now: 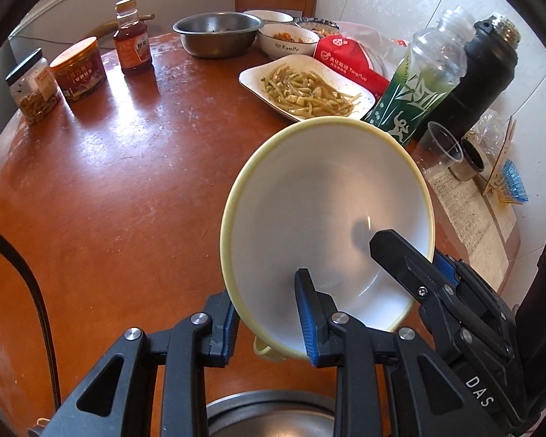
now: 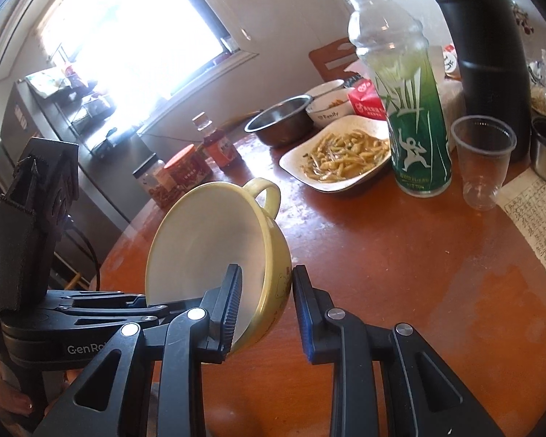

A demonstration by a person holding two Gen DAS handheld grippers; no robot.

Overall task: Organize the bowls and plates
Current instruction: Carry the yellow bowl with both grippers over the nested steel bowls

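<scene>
A yellow bowl (image 1: 324, 218) with a white inside and a side handle is held tilted above the round brown table (image 1: 109, 182). My left gripper (image 1: 267, 313) is shut on its near rim, one finger outside and one inside. My right gripper (image 2: 265, 295) straddles the opposite rim of the yellow bowl (image 2: 214, 240), its jaws a little apart from the wall; its finger (image 1: 400, 255) reaches inside the bowl in the left wrist view. A steel bowl (image 1: 273, 418) lies just below my left gripper.
A square plate of noodles (image 1: 305, 87), a steel basin (image 1: 216, 32), a white "Family" bowl (image 1: 287, 40), a green bottle (image 1: 418, 83), a black thermos (image 1: 487, 65), a plastic cup (image 1: 440, 149), several jars (image 1: 80, 69) and papers (image 1: 469, 211) stand around the table.
</scene>
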